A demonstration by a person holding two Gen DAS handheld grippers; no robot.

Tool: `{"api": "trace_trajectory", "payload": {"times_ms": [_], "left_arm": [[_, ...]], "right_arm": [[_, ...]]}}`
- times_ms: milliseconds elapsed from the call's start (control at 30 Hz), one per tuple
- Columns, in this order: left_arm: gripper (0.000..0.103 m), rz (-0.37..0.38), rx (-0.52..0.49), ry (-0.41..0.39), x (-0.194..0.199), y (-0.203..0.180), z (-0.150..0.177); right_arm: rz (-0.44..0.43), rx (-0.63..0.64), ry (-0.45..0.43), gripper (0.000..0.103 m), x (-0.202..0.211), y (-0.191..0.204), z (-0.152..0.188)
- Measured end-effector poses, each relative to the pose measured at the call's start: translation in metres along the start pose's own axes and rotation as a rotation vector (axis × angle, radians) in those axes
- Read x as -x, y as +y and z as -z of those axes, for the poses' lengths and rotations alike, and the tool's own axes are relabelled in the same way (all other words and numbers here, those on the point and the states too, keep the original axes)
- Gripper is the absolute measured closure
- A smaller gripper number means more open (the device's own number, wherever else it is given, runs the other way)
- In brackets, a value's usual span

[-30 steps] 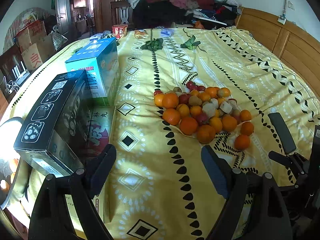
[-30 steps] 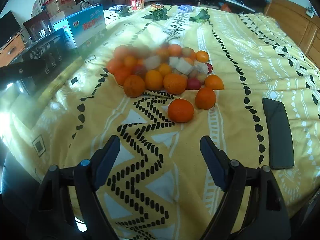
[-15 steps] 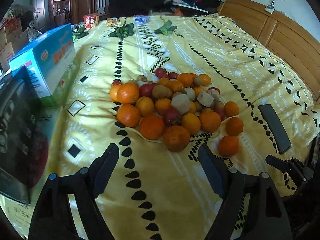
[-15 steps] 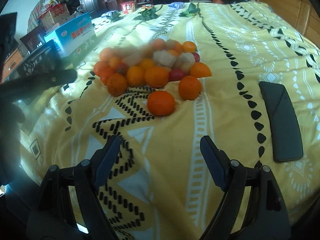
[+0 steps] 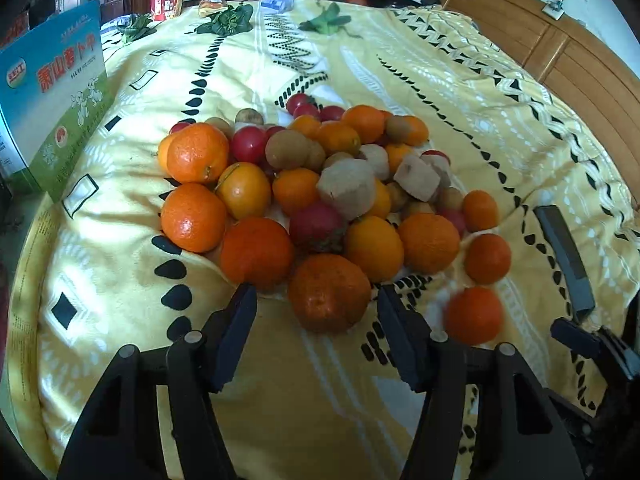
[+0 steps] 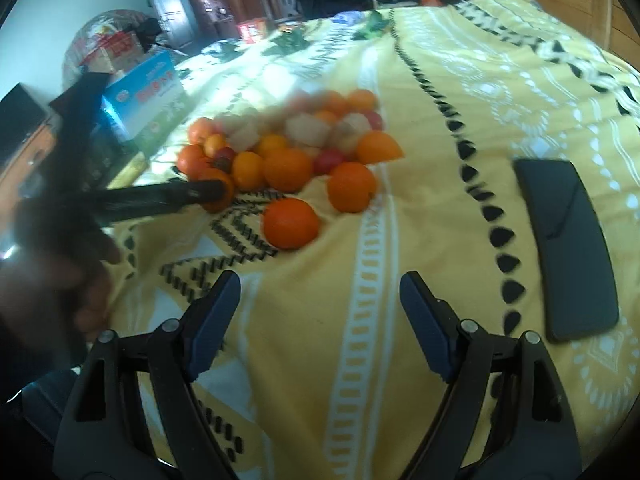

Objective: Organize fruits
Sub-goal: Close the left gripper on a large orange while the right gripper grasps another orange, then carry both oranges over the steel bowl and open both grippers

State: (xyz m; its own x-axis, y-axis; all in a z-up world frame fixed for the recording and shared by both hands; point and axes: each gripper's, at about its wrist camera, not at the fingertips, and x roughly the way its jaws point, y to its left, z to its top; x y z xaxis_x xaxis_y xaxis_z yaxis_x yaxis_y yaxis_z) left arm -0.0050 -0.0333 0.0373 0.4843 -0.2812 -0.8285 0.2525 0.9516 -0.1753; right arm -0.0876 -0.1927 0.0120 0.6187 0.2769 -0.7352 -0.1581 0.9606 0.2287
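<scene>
A pile of fruit (image 5: 320, 184) lies on the yellow patterned bedspread (image 5: 320, 400): oranges, small red fruits, brown round ones and beige chunks. My left gripper (image 5: 316, 300) points down at the pile's near edge. Its jaws are closing, with a large orange (image 5: 329, 294) between them; a small gap shows on each side. In the right wrist view its dark finger (image 6: 200, 194) reaches that same orange (image 6: 224, 196). My right gripper (image 6: 320, 292) stands open over bare bedspread, short of two loose oranges (image 6: 291, 223) (image 6: 352, 186).
A blue and green box (image 5: 52, 92) stands left of the pile. A dark phone (image 6: 568, 240) lies to the right. Leafy greens (image 5: 228, 20) and packets sit at the far end. A wooden headboard (image 5: 560, 52) runs along the right. A hand (image 6: 60, 256) holds the left gripper.
The left gripper has come forward and down to the pile, and its jaws have narrowed around the front orange. The right gripper has edged forward and tilted, still open.
</scene>
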Motion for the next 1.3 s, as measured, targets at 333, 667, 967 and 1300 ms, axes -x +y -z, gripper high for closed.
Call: {"api": "trace_trajectory", "payload": {"times_ms": [333, 667, 967, 1300], "left_arm": [[0.061, 0.004, -0.009, -0.046, 0.022, 0.005, 0.011], [0.061, 0.016, 0.037, -0.047, 0.034, 0.021, 0.017], [0.061, 0.050, 0.045, -0.035, 0.028, 0.016, 0.010], [0.061, 0.025, 0.046, -0.096, 0.047, 0.018, 0.003]], "right_arm": [[-0.087, 0.047, -0.002, 0.035, -0.021, 0.006, -0.026], [-0.022, -0.115, -0.063, 0.036, -0.025, -0.046, -0.061], [-0.044, -0.121, 0.066, 0.041, -0.080, -0.068, -0.095], [0.016, -0.059, -0.009, 0.061, -0.058, -0.052, -0.090]]}}
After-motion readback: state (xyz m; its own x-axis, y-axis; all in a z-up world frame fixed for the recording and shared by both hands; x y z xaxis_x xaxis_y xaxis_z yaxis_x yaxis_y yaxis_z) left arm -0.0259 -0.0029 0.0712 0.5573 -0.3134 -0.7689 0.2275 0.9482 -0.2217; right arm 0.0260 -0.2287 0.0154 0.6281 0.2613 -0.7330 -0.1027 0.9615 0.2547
